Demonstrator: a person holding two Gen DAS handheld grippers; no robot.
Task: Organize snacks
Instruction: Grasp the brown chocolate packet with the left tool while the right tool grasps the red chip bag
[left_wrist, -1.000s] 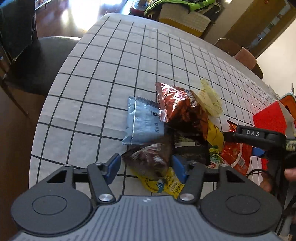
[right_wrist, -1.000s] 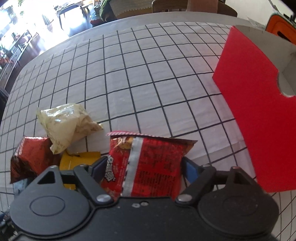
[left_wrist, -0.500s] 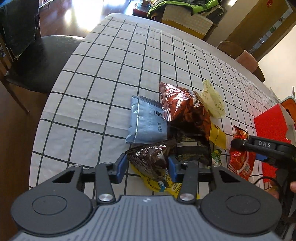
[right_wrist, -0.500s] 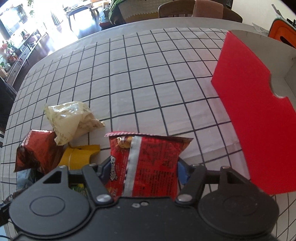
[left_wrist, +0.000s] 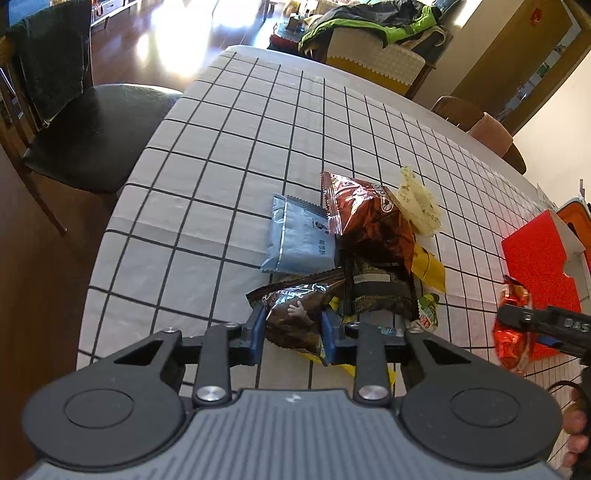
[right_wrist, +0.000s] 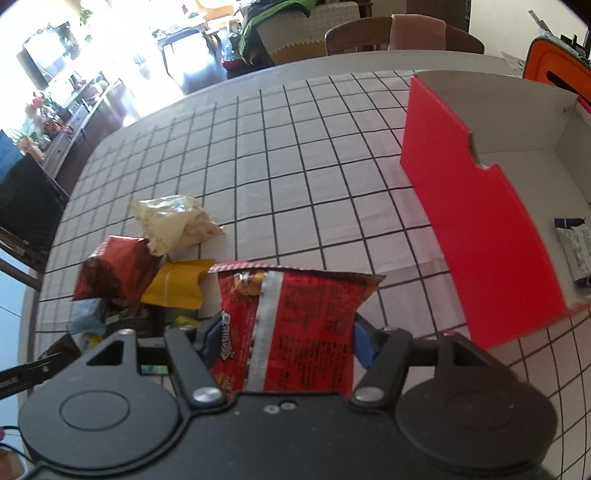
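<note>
1. Home dining area, sunlit, with glossy dark wood floor (left_wrist: 110, 48).
2. Counter (left_wrist: 258, 122) under a white grid-check tablecloth, ringed by a black-seated chair (left_wrist: 92, 133) and wooden chairs (right_wrist: 369, 35).
3. Jackets heaped on a cream chair back (left_wrist: 373, 62).
4. Beyond, a sideboard with potted plants (right_wrist: 40, 110).

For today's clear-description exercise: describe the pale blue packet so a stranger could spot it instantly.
Start at the grid-checked tablecloth and find the heap of snack bags near its front edge. The pale blue packet lies flat at the heap's left edge, beside the shiny red-brown bag. It alone is matte light blue; its neighbours are brown, yellow or cream.
</note>
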